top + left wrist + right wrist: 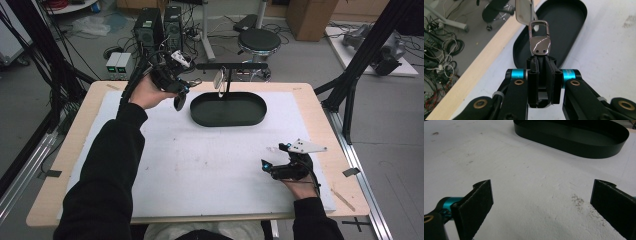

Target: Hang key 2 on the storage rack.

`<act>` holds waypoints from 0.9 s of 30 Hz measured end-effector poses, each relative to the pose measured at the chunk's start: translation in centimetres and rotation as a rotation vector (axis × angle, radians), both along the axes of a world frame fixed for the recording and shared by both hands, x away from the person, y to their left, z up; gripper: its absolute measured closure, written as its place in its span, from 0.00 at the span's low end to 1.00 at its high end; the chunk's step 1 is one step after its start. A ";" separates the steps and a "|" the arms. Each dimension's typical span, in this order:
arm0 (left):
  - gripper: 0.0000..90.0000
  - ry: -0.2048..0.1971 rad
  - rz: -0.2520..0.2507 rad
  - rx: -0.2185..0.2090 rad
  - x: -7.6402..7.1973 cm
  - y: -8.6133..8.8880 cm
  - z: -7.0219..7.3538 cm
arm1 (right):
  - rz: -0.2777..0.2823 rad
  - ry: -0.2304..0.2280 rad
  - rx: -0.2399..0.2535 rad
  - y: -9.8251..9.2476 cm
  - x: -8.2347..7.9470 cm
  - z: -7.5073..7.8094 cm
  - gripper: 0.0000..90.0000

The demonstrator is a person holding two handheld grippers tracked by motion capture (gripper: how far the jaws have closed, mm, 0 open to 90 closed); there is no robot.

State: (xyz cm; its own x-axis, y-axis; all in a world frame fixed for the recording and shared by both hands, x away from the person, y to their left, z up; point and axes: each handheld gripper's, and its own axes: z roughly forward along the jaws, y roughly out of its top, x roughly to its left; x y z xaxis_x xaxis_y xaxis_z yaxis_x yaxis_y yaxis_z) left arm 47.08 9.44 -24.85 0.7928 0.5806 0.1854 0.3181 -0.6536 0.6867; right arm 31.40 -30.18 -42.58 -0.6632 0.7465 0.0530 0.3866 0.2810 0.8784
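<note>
**Keychain clip lined up with the stand, almost there**

Going big to small: the tabletop [150,170] carries a black oval tray [228,110] with a T-shaped stand [231,66] rising from it, a shiny tag [219,79] already hanging off its bar. The left tongs [541,62] are clamped on a metal clip [539,41], which points straight out along them, long axis aimed up at that tag — it's just beyond the clip's nose. The right tongs [541,205] sit wide open and empty, low over the tabletop — well apart from the stand.
</note>
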 end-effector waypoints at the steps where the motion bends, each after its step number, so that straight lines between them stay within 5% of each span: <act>1: 0.91 -0.001 0.003 -0.003 0.3 -0.2 0.0 | 0.000 0.001 0.000 0.0 0.0 0.0 0.04; 19: 0.90 0.004 0.049 -0.001 3.6 -2.4 -0.3 | -0.005 -0.005 0.000 -0.2 0.0 0.0 0.04; 27: 0.90 -0.014 0.154 0.093 4.5 -3.2 -1.7 | 0.001 -0.004 -0.009 -0.1 -0.1 0.0 0.04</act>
